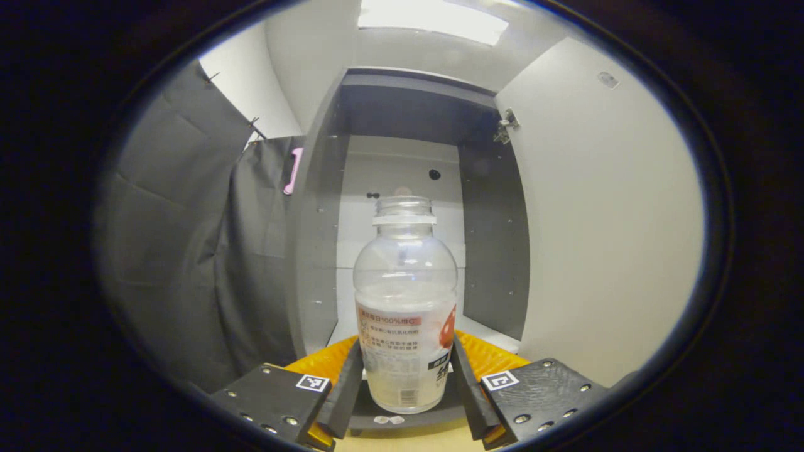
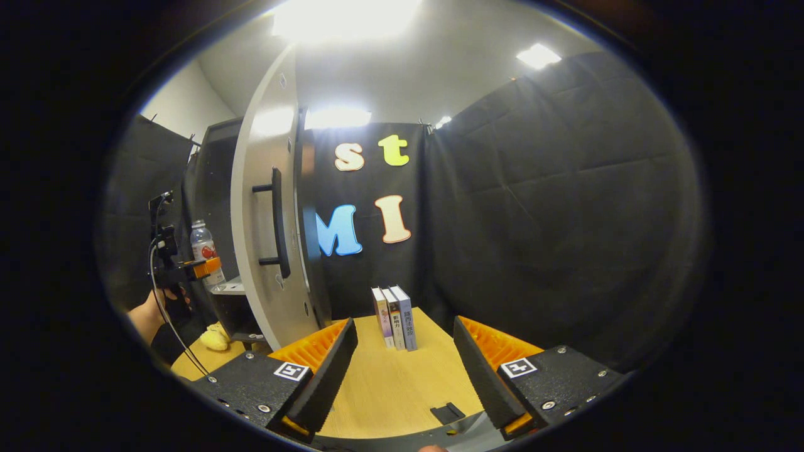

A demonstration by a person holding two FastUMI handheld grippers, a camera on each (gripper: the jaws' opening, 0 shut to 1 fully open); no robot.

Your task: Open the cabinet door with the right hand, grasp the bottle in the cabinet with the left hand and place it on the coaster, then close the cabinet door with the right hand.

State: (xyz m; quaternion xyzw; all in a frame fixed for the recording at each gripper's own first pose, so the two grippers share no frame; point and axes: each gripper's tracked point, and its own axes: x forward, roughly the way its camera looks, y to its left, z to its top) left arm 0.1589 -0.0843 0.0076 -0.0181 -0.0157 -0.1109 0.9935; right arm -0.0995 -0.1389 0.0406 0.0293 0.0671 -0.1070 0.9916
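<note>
As I see it, left gripper [image 1: 405, 383]: clamped on bottle [image 1: 405, 301], upright between fingers, before cabinet [image 1: 496, 251].
Right gripper [image 2: 402, 370]: open, empty, over table [image 2: 389, 389].

Bright ceiling panels [image 2: 339, 19] glare above the cabinet door [image 2: 264, 238]; the edges bend strongly and the cabinet interior [image 1: 402, 113] is dim.
</note>
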